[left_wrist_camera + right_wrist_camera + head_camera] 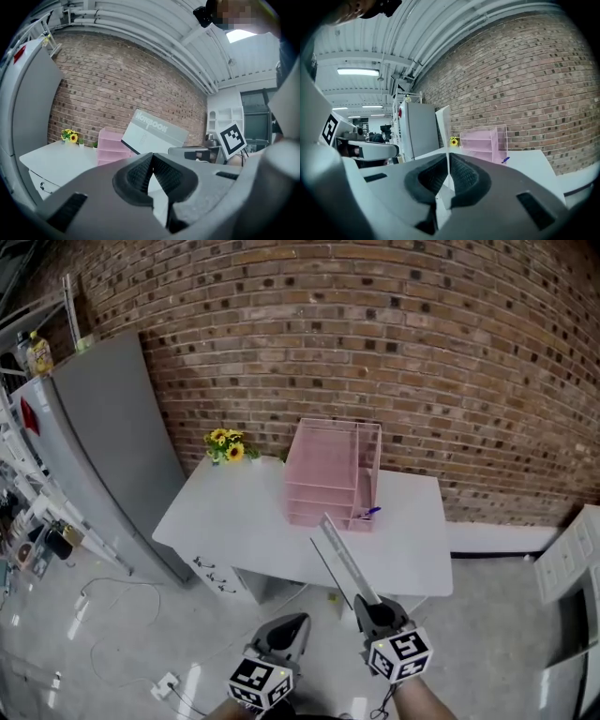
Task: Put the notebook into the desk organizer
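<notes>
The right claw (367,606) pinches the thin notebook (342,554) by its near edge, short of the desk organizer (330,474). The left claw (289,626) is closed and empty. The notebook looks light and fairly stiff, so it could pivot in an edge grip; a deeper hold would be safer.

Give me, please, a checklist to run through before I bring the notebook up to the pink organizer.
1. Grip on the notebook: right gripper fingers shut on its edge: ok.
2. Left gripper free: fingers together, nothing between them: ok.
3. Desk organizer upright on the table: ok.
4. Shelves free: they look empty; a blue pen sits at the right section: ok.
5. Notebook at the organizer's opening: not ok, it is held apart from it.
6. Notebook fits a shelf: cannot tell.
</notes>
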